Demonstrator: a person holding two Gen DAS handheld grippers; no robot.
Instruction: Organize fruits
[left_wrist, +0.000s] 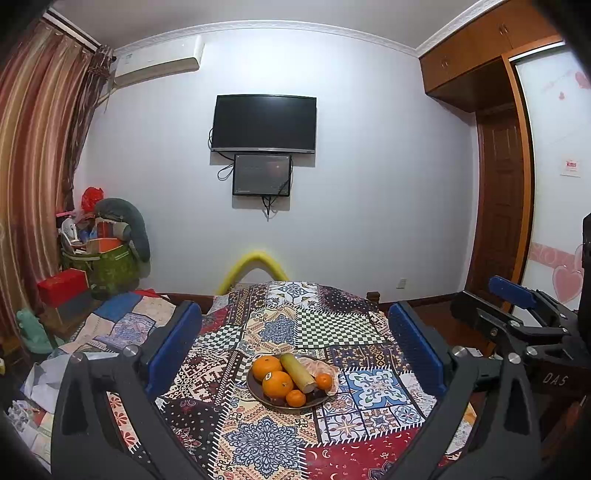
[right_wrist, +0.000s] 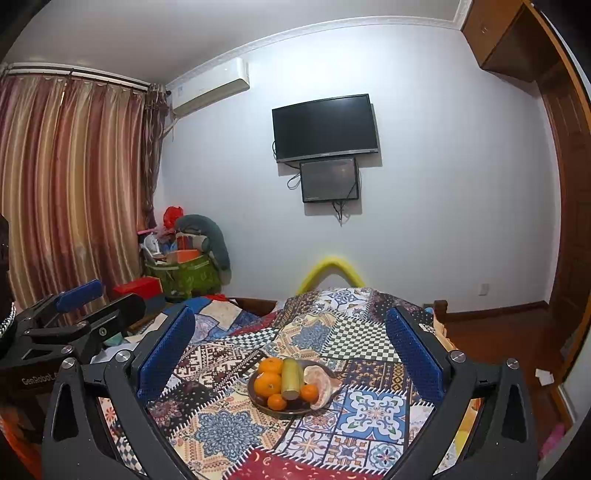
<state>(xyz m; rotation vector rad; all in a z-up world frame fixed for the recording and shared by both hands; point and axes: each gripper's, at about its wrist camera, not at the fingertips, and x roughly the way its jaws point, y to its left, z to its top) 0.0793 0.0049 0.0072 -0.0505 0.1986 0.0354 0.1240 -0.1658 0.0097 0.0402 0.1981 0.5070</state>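
A dark round plate (left_wrist: 258, 394) sits on the patchwork tablecloth (left_wrist: 332, 325). It holds two large oranges (left_wrist: 277, 384), two small mandarins (left_wrist: 296, 398), a yellow-green sugarcane-like stalk (left_wrist: 297, 372) and a pale peeled fruit in plastic wrap (left_wrist: 322, 367). My left gripper (left_wrist: 293, 347) is open and empty, hovering short of the plate. My right gripper (right_wrist: 290, 349) is open and empty too, with the plate (right_wrist: 255, 400) and the fruits (right_wrist: 267, 384) between its fingers in view. The right gripper also shows at the right of the left wrist view (left_wrist: 517, 314).
The table with the cloth (right_wrist: 369, 406) fills the foreground. A yellow chair back (left_wrist: 255, 264) stands behind it. Piled bags and boxes (left_wrist: 99, 251) sit at the left by the curtain (left_wrist: 29, 166). A wardrobe and door (left_wrist: 498, 206) stand on the right.
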